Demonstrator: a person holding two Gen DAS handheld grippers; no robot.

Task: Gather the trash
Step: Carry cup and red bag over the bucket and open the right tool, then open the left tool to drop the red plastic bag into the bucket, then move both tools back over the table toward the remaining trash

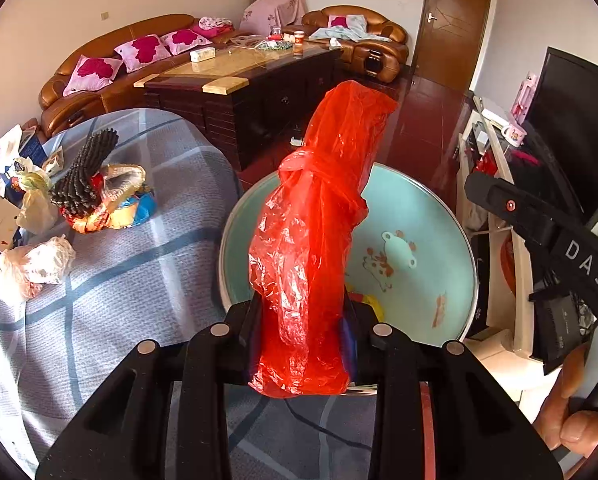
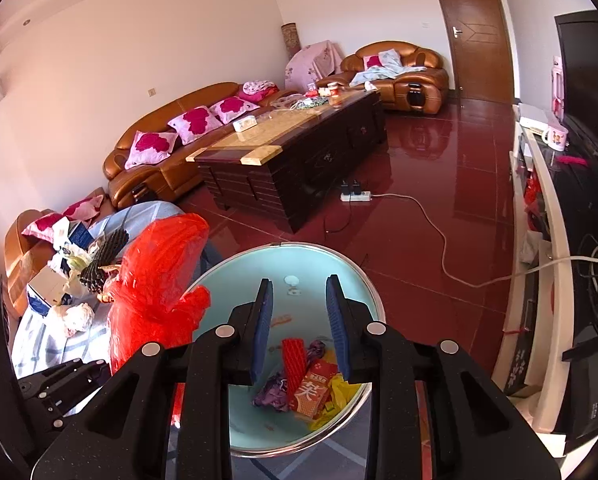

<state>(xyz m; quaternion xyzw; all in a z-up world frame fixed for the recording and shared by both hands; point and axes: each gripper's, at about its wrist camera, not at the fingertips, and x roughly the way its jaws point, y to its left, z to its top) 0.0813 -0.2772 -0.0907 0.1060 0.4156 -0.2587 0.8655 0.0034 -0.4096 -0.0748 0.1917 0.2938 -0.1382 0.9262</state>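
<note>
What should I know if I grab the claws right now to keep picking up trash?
Left claw: shut on the red plastic bag, held over the basin.
Right claw: open, empty, above the basin.
Done: some wrappers already lie in the basin.
Left: drop the red bag in, then collect the trash pile on the checked cloth.

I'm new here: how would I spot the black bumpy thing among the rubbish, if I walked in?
Find the round table with the grey checked cloth, beside the big pale blue basin. On its far side lies a heap of wrappers and bags; the black foam netting sleeve leans up out of it. It is the only dark, knobbly piece, next to a shiny gold and blue wrapper and pale plastic bags.
</note>
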